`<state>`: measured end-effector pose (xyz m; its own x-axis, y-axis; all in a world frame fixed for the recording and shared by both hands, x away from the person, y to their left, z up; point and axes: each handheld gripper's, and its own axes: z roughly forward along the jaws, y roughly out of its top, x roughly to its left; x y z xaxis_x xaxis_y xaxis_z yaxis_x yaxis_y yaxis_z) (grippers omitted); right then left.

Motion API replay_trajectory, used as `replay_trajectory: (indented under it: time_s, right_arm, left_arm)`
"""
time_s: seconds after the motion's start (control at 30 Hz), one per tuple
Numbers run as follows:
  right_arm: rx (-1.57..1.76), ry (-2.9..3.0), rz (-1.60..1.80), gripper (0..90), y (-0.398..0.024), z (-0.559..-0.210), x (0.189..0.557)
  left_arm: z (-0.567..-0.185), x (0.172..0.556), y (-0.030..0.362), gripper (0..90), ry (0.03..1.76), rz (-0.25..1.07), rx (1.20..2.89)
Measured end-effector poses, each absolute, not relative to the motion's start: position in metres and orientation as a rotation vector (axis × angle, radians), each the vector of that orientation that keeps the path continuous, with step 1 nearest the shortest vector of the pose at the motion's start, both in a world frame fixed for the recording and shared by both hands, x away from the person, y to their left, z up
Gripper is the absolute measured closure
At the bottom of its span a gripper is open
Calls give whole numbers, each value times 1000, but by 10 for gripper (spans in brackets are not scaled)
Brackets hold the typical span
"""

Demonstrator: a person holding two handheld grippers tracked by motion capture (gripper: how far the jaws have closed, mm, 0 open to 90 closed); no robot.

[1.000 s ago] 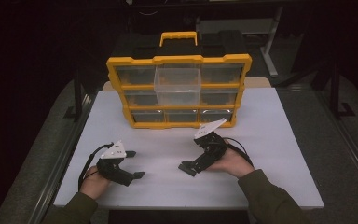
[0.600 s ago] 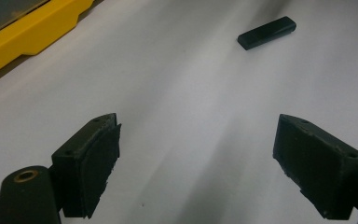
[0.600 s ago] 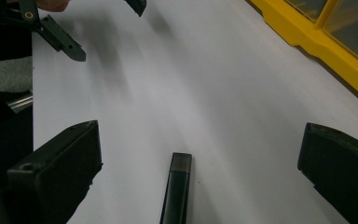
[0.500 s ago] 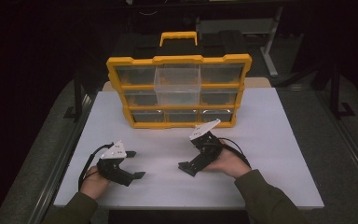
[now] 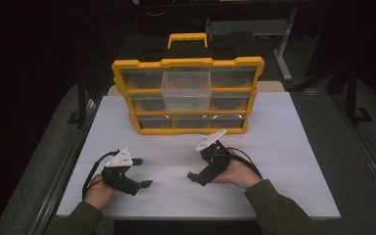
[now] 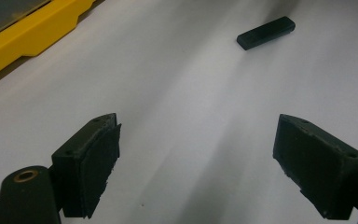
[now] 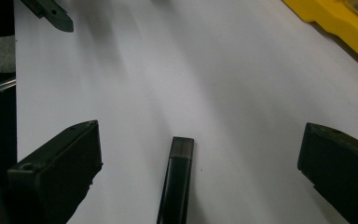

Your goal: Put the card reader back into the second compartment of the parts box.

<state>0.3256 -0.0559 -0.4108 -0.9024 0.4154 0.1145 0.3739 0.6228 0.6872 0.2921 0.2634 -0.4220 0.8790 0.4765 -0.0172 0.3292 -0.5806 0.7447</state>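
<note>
Right gripper [image 5: 199, 175] fingers [image 7: 56, 172] spread wide and empty around a small black bar [image 7: 177, 184] on the white bench [image 5: 293, 147]; closing squarely across its width looks best. Left gripper [image 5: 139, 172], equally open, holds nothing near the yellow organizer [image 5: 188, 63].

I count one yellow organizer [image 5: 188, 95] with nine drawers, one of them, top middle, pulled out toward me, one small black bar [image 7: 177, 184] on the table [image 5: 293, 147] in front of the organizer, and my two grippers, left [image 5: 138, 172] and right [image 5: 194, 175].
</note>
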Motion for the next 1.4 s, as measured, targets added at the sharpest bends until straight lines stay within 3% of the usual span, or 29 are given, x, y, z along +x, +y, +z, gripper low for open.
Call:
replay_trajectory:
  time_s: [1.03,1.4]
  right_arm:
    - [630,2853,999,1,-45,-436,321]
    - [610,2849,1005,210,-47,-433,318]
  left_arm:
    - [-422,291,263,146,573,234,2241]
    - [-422,291,263,146,570,234,2241]
